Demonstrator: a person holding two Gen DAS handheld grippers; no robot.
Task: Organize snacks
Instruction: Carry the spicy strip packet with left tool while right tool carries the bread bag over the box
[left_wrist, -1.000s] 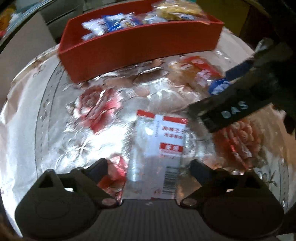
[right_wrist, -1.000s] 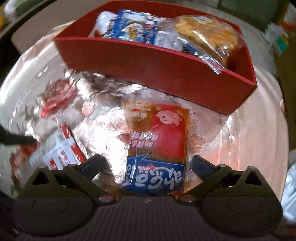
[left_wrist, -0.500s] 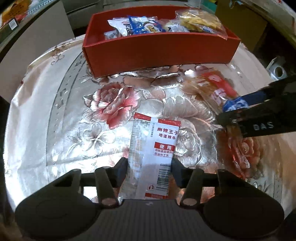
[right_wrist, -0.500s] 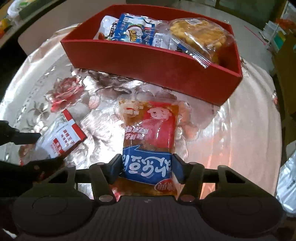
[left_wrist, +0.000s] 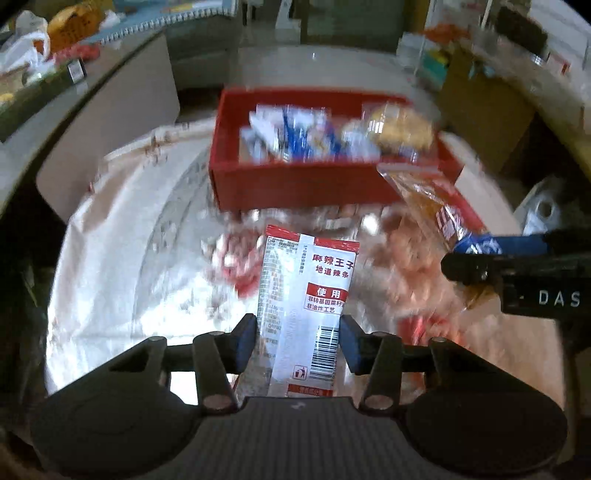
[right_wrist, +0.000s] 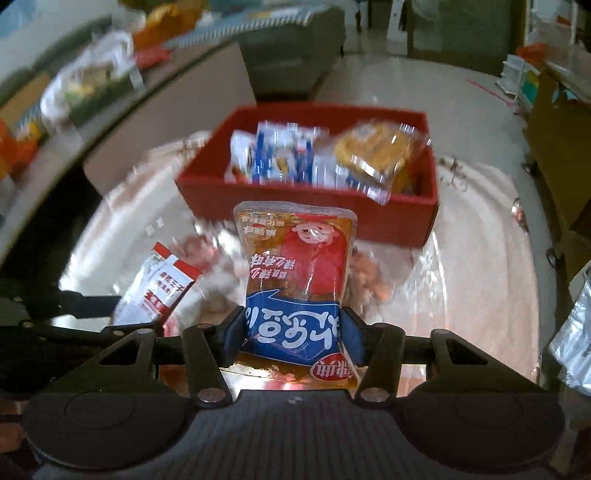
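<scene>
My left gripper is shut on a white and red snack packet and holds it above the floral tablecloth. My right gripper is shut on an orange, red and blue snack packet, also lifted off the table. The red box stands ahead of both and holds several snacks; it also shows in the right wrist view. The right gripper and its packet show at the right of the left wrist view. The white packet shows at the left of the right wrist view.
The round table carries a shiny floral tablecloth. A beige cabinet stands behind the table on the left. Cardboard boxes and clutter stand at the right. A silver bag lies at the table's right edge.
Both grippers closed on their packets and have lifted them off the table. The view has risen, so the red box sits lower and farther.
</scene>
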